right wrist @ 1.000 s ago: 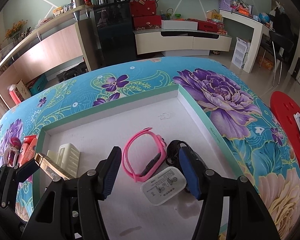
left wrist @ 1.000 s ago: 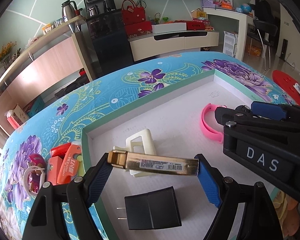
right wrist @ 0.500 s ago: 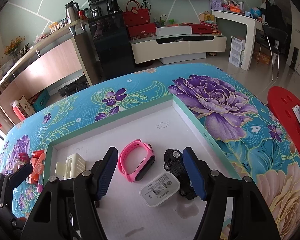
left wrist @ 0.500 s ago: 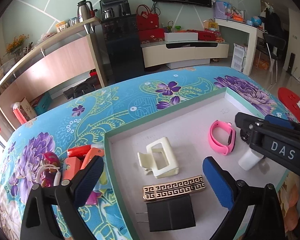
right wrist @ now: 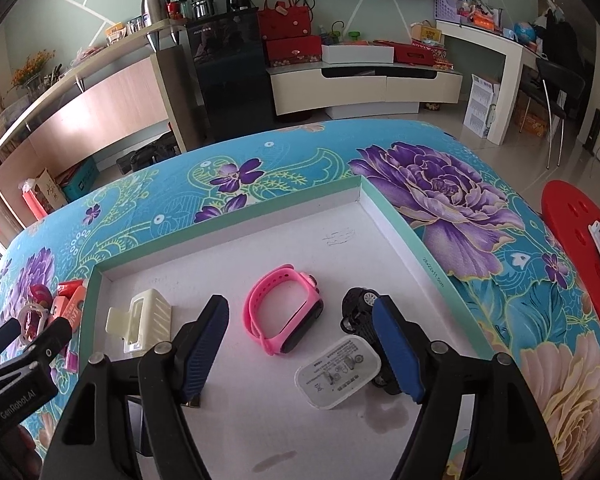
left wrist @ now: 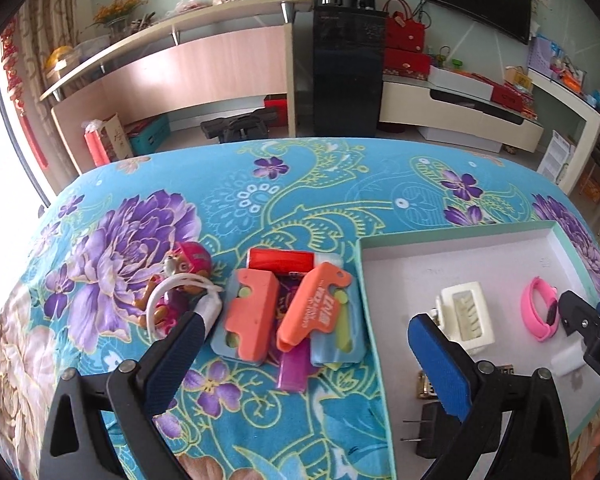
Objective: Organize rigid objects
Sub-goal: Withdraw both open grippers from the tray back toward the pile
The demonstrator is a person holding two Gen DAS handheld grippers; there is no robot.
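My left hand-held gripper [left wrist: 304,344] has its jaws spread wide and empty, straddling the tray's [left wrist: 370,300] left wall at lower centre. Just beyond, an orange clip pile [left wrist: 288,316] lies on the floral tabletop [left wrist: 300,184]. My right hand-held gripper [right wrist: 300,340] has just been opening, nothing pinched; the pink watch [right wrist: 284,316] and white charger [right wrist: 338,372] lie in the tray between its fingers.

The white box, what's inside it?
Inside the white box: a pink watch, cream hair clip, black toy car, white charger. A gold piece and black plug are partly hidden.
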